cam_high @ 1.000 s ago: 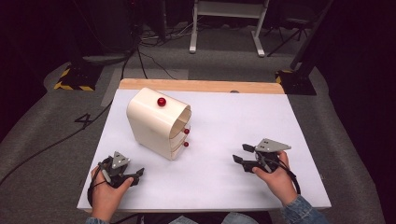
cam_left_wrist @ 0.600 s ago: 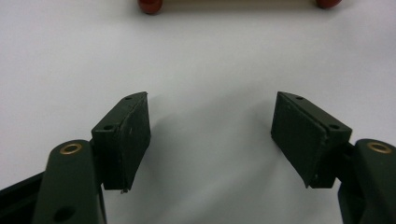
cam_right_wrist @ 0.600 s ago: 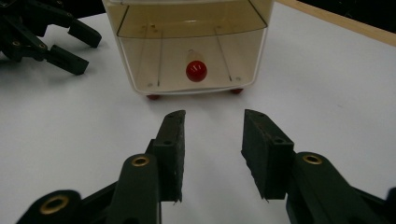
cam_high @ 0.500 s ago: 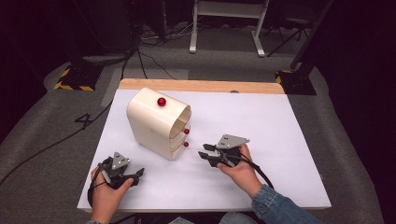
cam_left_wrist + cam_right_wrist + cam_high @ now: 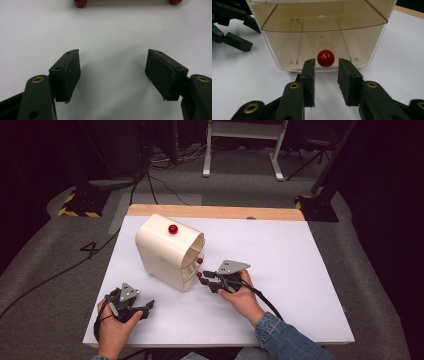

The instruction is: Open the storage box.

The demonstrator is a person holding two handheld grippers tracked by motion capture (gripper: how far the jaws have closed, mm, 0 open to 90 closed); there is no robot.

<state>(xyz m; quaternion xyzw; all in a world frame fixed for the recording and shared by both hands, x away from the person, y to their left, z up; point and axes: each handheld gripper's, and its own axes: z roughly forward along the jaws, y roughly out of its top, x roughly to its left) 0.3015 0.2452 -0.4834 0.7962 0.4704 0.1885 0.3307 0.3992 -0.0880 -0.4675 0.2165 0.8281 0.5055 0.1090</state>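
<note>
A cream drawer cabinet (image 5: 167, 250) stands left of centre on the white table (image 5: 280, 255), with a red knob (image 5: 173, 229) on top and two more on its front. My right gripper (image 5: 205, 277) is at the lower front knob (image 5: 199, 274). In the right gripper view its jaws (image 5: 326, 66) are open, one on each side just short of the red knob (image 5: 325, 58) on the clear-fronted bottom drawer (image 5: 322, 42). My left gripper (image 5: 147, 307) rests near the table's front left corner, open (image 5: 113, 67) over bare table, with nothing between its pads.
A wooden strip (image 5: 215, 212) runs along the table's far edge. Cables (image 5: 55, 270) and a yellow-black striped base (image 5: 80, 207) lie on the grey floor to the left. The right half of the table is bare. Two red knobs (image 5: 80, 2) show at the top of the left gripper view.
My right gripper has travelled left from the table's right side to the cabinet's front and now brackets the lower knob. The left gripper has stayed put.
</note>
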